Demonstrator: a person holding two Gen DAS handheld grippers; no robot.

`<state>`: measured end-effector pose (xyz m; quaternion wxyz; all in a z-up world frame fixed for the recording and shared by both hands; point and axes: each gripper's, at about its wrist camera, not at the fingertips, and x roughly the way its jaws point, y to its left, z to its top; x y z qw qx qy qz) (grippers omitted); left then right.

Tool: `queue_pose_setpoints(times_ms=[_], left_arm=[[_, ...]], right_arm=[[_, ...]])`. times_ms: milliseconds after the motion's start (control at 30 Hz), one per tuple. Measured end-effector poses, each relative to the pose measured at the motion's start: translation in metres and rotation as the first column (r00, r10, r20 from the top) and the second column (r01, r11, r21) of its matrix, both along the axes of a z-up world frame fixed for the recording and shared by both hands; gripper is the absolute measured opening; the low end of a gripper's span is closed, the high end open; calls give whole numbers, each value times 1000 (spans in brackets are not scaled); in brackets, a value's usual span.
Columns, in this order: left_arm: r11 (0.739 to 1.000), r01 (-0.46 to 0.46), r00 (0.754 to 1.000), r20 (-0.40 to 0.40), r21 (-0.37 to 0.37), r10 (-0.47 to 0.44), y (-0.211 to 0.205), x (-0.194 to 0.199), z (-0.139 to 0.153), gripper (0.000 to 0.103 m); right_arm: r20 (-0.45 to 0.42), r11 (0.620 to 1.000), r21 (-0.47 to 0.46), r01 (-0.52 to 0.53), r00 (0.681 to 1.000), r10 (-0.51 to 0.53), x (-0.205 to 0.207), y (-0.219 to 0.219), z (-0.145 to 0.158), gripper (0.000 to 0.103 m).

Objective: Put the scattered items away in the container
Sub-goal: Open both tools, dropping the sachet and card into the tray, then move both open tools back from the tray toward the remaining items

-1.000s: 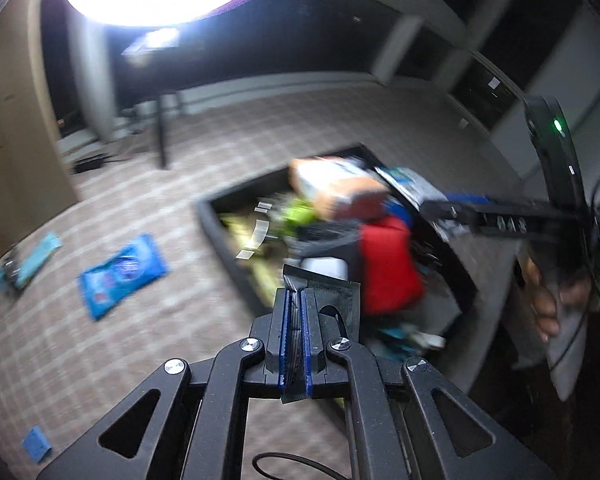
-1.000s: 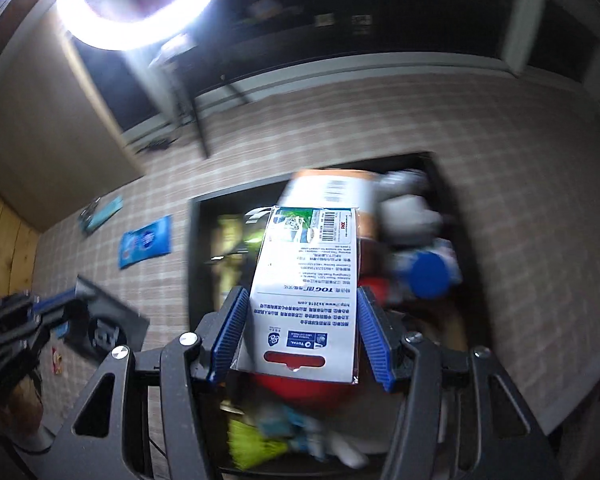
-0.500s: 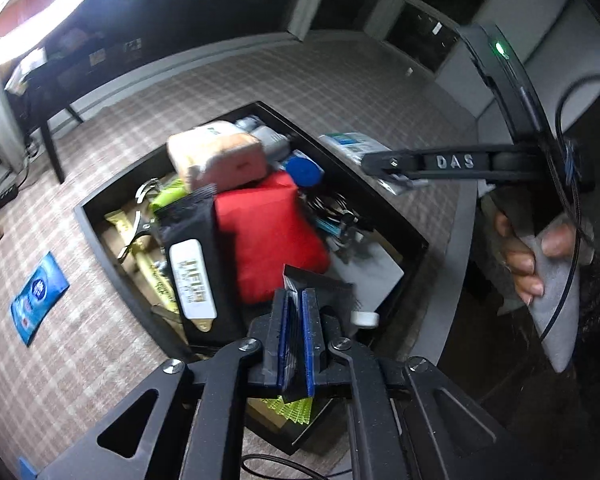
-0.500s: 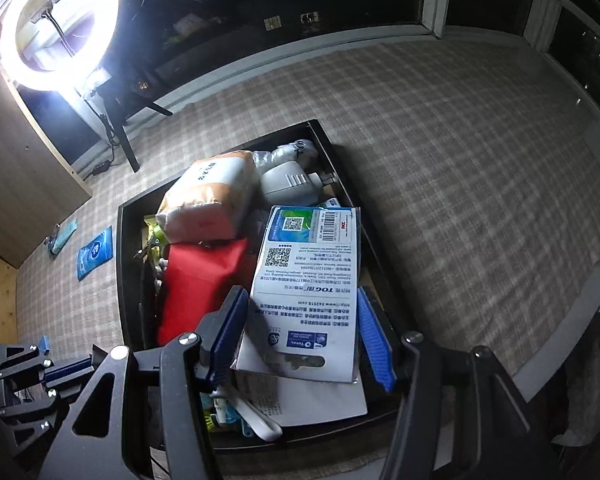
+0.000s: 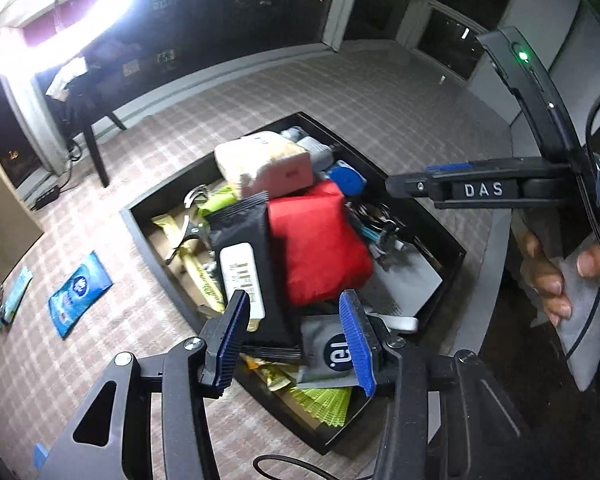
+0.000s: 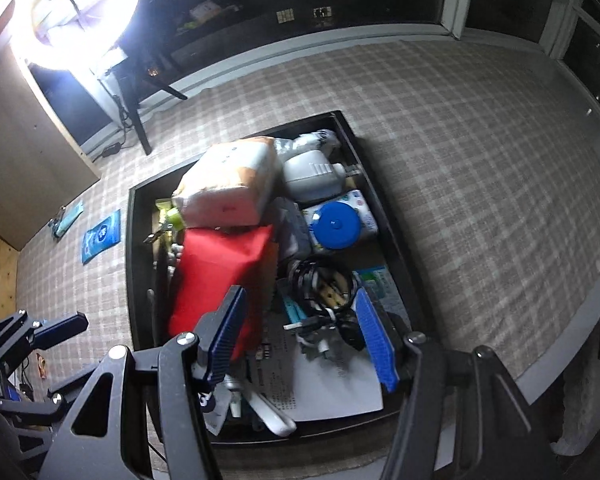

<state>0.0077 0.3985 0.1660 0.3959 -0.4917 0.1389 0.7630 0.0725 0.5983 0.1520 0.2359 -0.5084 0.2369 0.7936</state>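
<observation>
A black tray [image 5: 140, 232] [image 6: 132, 264] on the checked tablecloth is heaped with items: a red pouch [image 5: 316, 240] [image 6: 216, 272], a tissue pack [image 5: 260, 164] [image 6: 228, 184], a black packet [image 5: 244, 256], a blue-lidded tub [image 6: 332, 224]. My left gripper [image 5: 296, 344] is open and empty over the tray's near corner, above a grey packet [image 5: 328, 352]. My right gripper [image 6: 300, 344] is open and empty over the tray's near end, above a white paper packet [image 6: 332, 388] and black cables [image 6: 320, 280].
A blue wipes packet [image 5: 78, 292] [image 6: 100, 236] and a light blue item [image 5: 14, 296] [image 6: 70, 216] lie on the cloth left of the tray. A small blue piece [image 5: 40, 456] lies at the near left. The table edge [image 6: 572, 352] runs right of the tray.
Both grippers have opened. The left one let go of the dark grey packet and the right one let go of the white packet; both now lie in the tray.
</observation>
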Motion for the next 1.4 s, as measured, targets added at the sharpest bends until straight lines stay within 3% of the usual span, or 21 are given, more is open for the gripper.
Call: queue_pose_setpoints(times_ms=[233, 367, 600, 800, 1000, 1267, 1400], left_arm=[[996, -89, 996, -25, 3, 89, -33, -6, 6, 46], [988, -157, 987, -13, 0, 157, -57, -10, 1, 54], [952, -304, 952, 7, -34, 305, -120, -13, -21, 61], [875, -479, 877, 12, -72, 481, -188, -11, -38, 63], [799, -597, 802, -43, -73, 596, -246, 3, -35, 76], [658, -740, 670, -56, -143, 741, -321, 23, -63, 76], [629, -754, 646, -42, -190, 762, -344, 32, -86, 76]], right_arm=[[-25, 997, 29, -65, 998, 65, -18, -31, 10, 56], [-41, 992, 14, -123, 992, 123, -33, -56, 11, 57], [-58, 972, 4, -236, 970, 236, -56, -105, 3, 57], [-56, 948, 14, -319, 946, 319, -73, -148, -7, 57], [-74, 922, 6, -387, 919, 387, -88, -195, -14, 58], [-92, 904, 50, -425, 899, 427, -89, -251, -23, 63], [-60, 910, 107, -401, 911, 409, -85, -273, -39, 63]])
